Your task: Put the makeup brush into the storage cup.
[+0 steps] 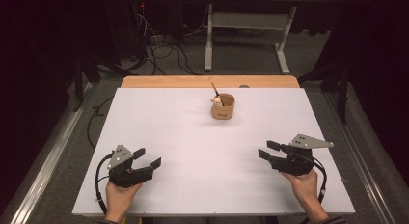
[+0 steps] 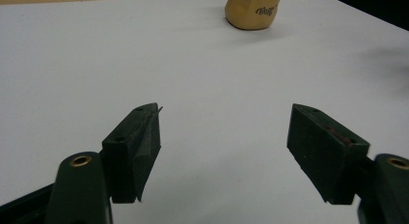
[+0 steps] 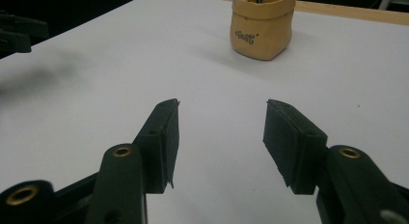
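Observation:
A small tan pouch-like cup (image 1: 223, 106) stands upright at the far middle of the white table (image 1: 193, 137), with a dark stick and a pale round thing poking out of its top. The cup (image 2: 253, 9) shows ahead of the left jaws, and the cup (image 3: 262, 26) shows ahead of the right jaws with a dark mark on its side. My left gripper (image 1: 147, 157) rests at the near left, held by a hand, open and empty. Over at the near right, my right gripper (image 1: 268, 150) is also open with nothing between its jaws. Both point toward the table's middle.
A wooden strip (image 1: 210, 81) runs along the table's far edge. Beyond it stand a metal table frame (image 1: 246, 35) and loose cables (image 1: 159, 45) on the floor. The other gripper (image 3: 17, 33) shows at the upper left of the right gripper view.

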